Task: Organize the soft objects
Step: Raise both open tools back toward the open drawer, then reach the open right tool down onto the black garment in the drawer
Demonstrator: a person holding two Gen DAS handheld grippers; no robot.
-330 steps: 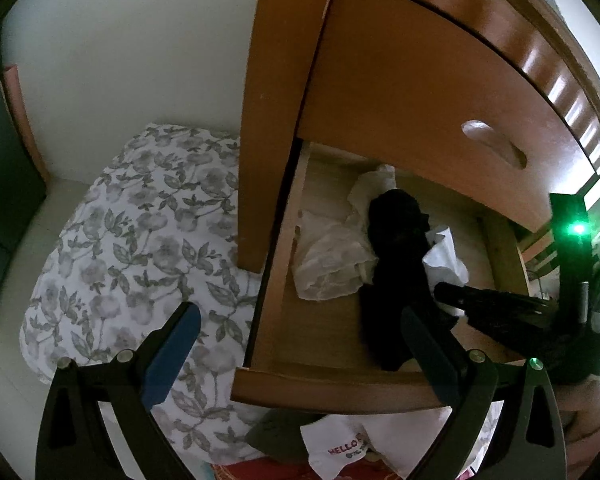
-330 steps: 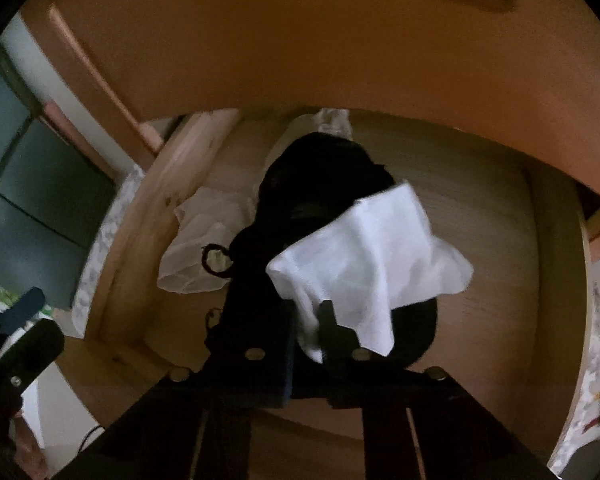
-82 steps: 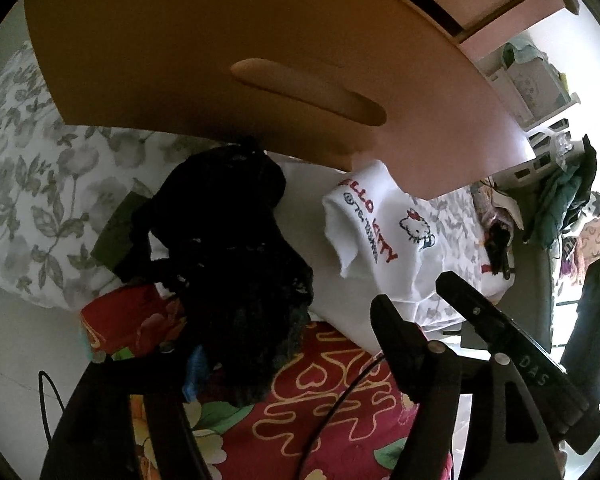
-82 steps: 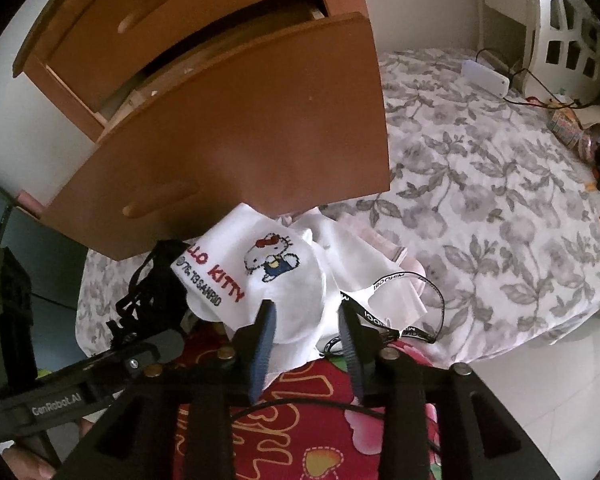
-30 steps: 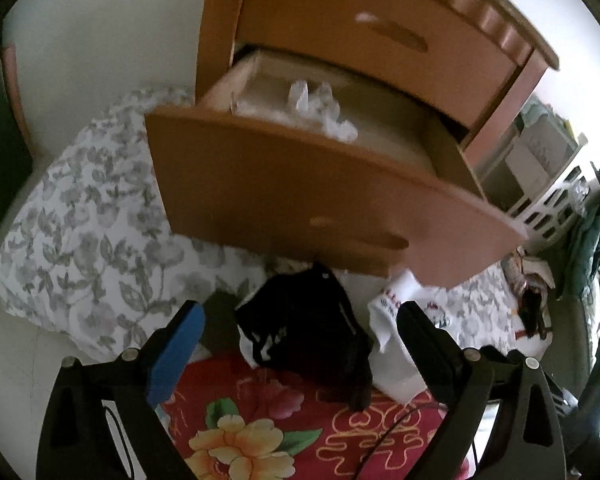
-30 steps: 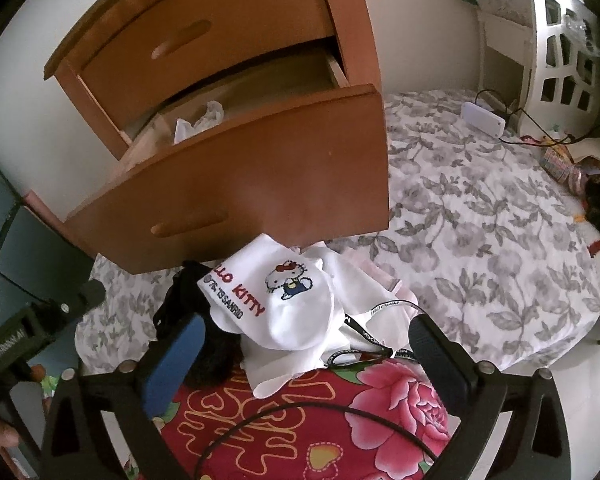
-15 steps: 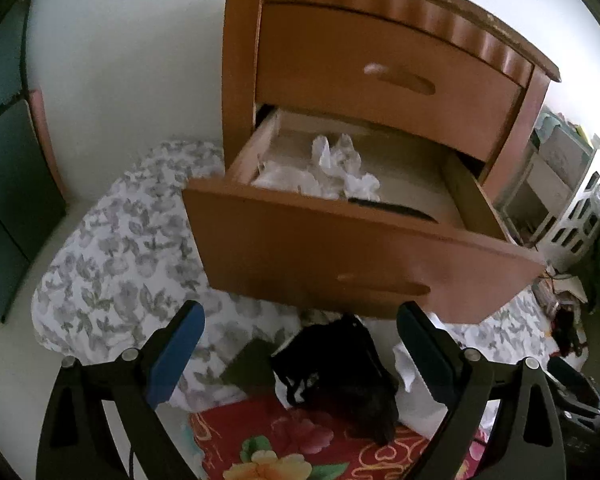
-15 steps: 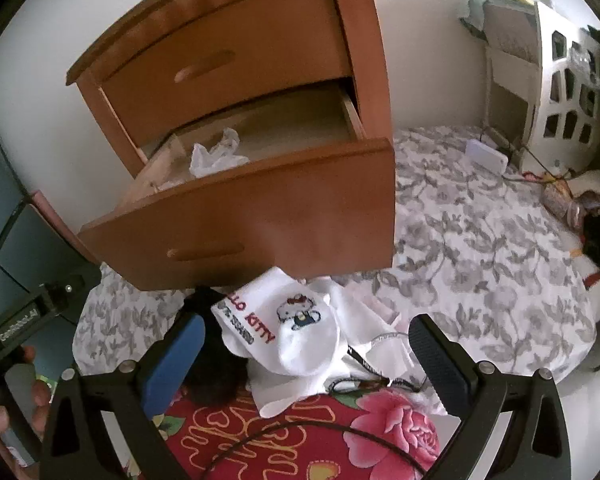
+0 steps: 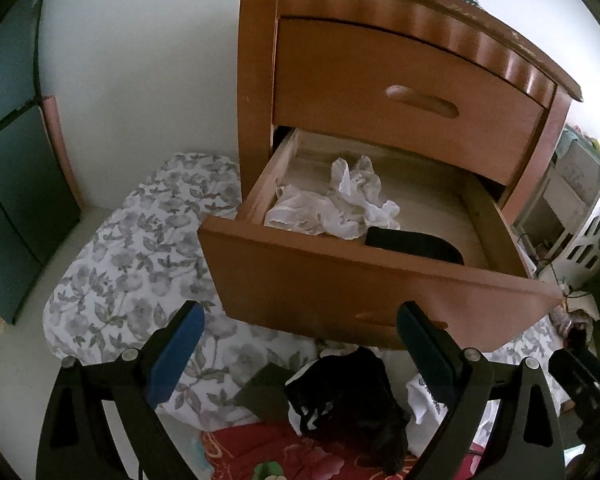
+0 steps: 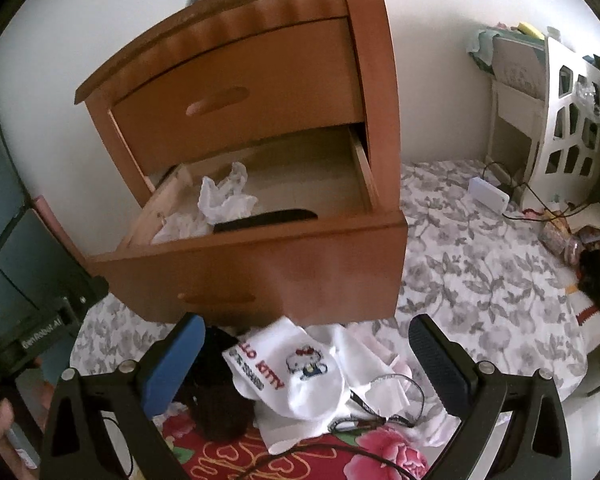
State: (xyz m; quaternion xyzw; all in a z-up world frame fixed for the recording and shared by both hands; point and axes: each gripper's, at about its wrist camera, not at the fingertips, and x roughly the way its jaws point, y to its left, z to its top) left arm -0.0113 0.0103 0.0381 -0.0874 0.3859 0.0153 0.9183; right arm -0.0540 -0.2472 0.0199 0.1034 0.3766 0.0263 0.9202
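Your left gripper (image 9: 296, 344) stands wide open and holds nothing, its blue-padded fingers (image 9: 176, 354) spread to 7 and 5 o'clock of the left wrist view. Your right gripper (image 10: 306, 354) is spread just as wide and is also empty.

Ahead of both, the wooden nightstand (image 9: 380, 92) has its upper drawer closed and its lower drawer (image 9: 360, 284) pulled out. Inside the drawer, crumpled white cloths (image 9: 336, 204) lie toward its left side, and a flat black piece (image 9: 414, 246) lies just beside them toward the front, at about 3 o'clock of the white pile.

Below the drawer front, on the bed, a black garment (image 9: 352, 404) lies bunched at 6 o'clock of the left wrist view, between your left gripper's fingers but not touched by them. Just at its right lies a white Hello Kitty cloth (image 10: 290, 372), resting on other white fabric, with a black lanyard (image 10: 380, 408) looped at its 4 o'clock. A red floral blanket (image 10: 364, 456) lies under the near edge of the pile, over the grey floral bedsheet (image 10: 480, 280).
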